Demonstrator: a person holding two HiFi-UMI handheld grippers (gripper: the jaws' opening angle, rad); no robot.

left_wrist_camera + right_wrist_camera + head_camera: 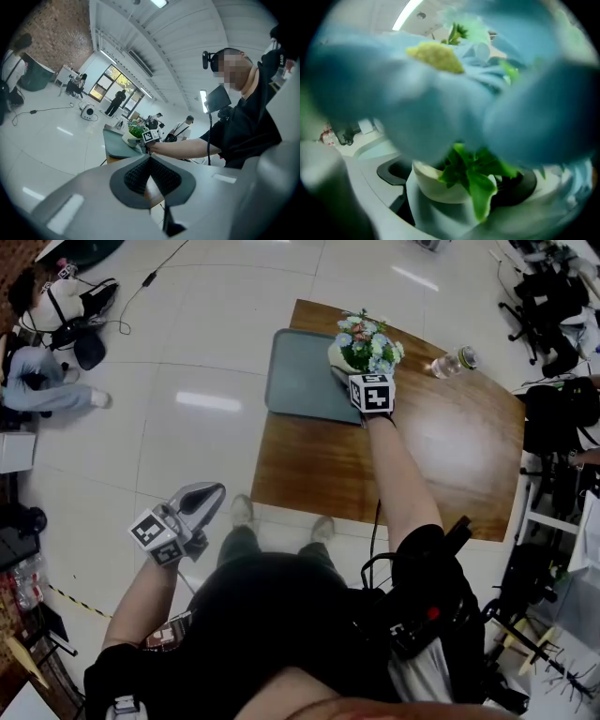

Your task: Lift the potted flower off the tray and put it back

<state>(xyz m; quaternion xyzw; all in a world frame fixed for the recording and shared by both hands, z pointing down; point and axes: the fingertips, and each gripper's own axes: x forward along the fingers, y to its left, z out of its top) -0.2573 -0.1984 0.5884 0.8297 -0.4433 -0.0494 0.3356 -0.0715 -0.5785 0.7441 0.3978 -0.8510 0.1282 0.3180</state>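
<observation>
The potted flower [367, 341], blue and pink blooms in a cream pot [337, 354], is at the far right corner of the grey-green tray [300, 376] on the wooden table [441, 456]. My right gripper [342, 369] reaches in from the near side with the pot [433, 185] between its wide-spread jaws. I see a slim gap at the left pad [393, 171], and leaves hide the right pad. Blurred blue petals [440, 93] fill most of the right gripper view. My left gripper [211, 495] hangs shut and empty beside my left thigh, off the table, its pads [140, 173] meeting.
A plastic bottle [455, 362] lies on the table's far right. Someone sits on the floor at far left [37, 381] among bags and cables. Dark chairs and gear [553, 409] crowd the table's right side. Several people stand in the distance [117, 101].
</observation>
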